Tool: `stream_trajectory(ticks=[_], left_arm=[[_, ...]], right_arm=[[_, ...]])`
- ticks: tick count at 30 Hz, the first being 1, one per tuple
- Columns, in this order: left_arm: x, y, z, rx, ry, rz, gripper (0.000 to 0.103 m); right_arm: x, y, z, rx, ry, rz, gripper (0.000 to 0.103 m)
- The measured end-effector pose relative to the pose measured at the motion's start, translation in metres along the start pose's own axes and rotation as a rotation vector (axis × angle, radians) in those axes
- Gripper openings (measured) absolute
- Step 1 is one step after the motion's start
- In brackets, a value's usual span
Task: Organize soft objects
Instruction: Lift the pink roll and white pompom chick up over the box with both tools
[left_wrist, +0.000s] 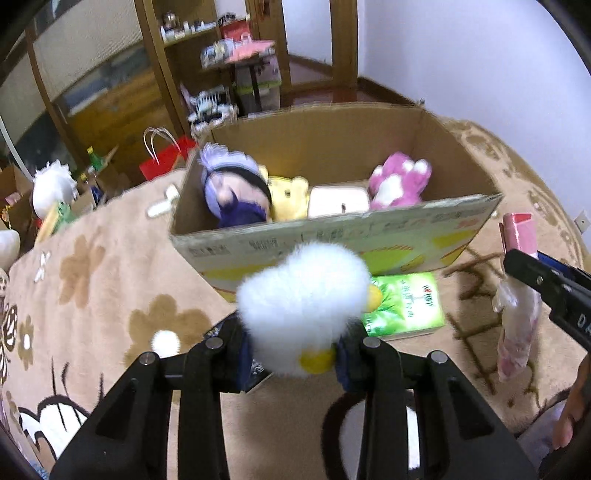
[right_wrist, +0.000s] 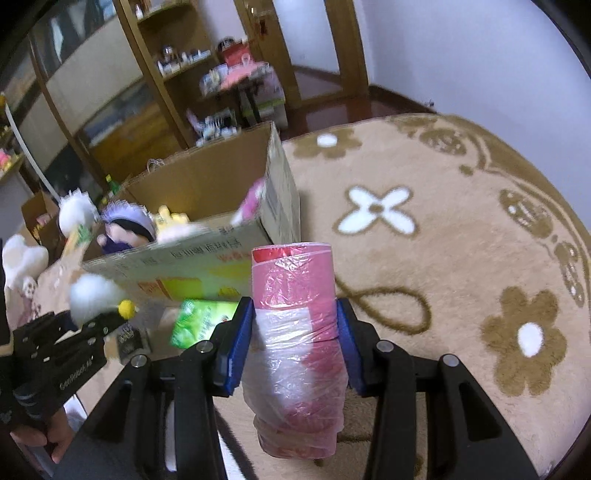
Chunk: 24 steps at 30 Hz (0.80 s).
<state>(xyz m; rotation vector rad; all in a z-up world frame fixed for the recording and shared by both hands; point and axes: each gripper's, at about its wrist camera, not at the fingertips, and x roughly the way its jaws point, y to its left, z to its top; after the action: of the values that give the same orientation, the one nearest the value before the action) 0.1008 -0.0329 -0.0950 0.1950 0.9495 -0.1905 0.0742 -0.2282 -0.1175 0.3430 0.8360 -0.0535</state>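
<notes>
A white fluffy toy with yellow parts is seen before the brown cardboard box. Beside the box, a beige carpet is patterned with brown flowers. A pink wrapped roll is seen right of the box.

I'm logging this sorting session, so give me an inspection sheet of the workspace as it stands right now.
Surface: beige carpet with brown and white flower pattern.
Job's things: open cardboard box holding a purple-haired doll, a yellow plush, a cream plush and a pink plush; white fluffy duck toy; pink roll in clear plastic wrap.
Clutter: green packet lying on the carpet in front of the box.
Grippers: left gripper shut on the duck toy; right gripper shut on the pink roll.
Cables: nothing seen.
Surroundings: wooden shelves with small items, red paper bag, white wall.
</notes>
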Motion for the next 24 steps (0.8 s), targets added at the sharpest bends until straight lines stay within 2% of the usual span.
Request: stream_trajectory(ticks=[3, 12, 16, 24], left_arm=[[-0.022, 0.000, 0.001, 0.003, -0.058, 0.009, 0.033], [-0.088, -0.003, 0.018, -0.007, -0.259, 0.057, 0.034], [-0.103, 0.003, 0.021, -0.017, -0.313, 0.066, 0.034], [-0.118, 0.006, 0.031, -0.023, -0.392, 0.092, 0.034]], right_arm=[[-0.020, 0.002, 0.003, 0.020, -0.054, 0.048, 0.047], [-0.081, 0.032, 0.021, -0.069, -0.265, 0.080, 0.047], [-0.101, 0.039, 0.029, -0.090, -0.338, 0.093, 0.047], [-0.116, 0.044, 0.047, -0.100, -0.424, 0.103, 0.047]])
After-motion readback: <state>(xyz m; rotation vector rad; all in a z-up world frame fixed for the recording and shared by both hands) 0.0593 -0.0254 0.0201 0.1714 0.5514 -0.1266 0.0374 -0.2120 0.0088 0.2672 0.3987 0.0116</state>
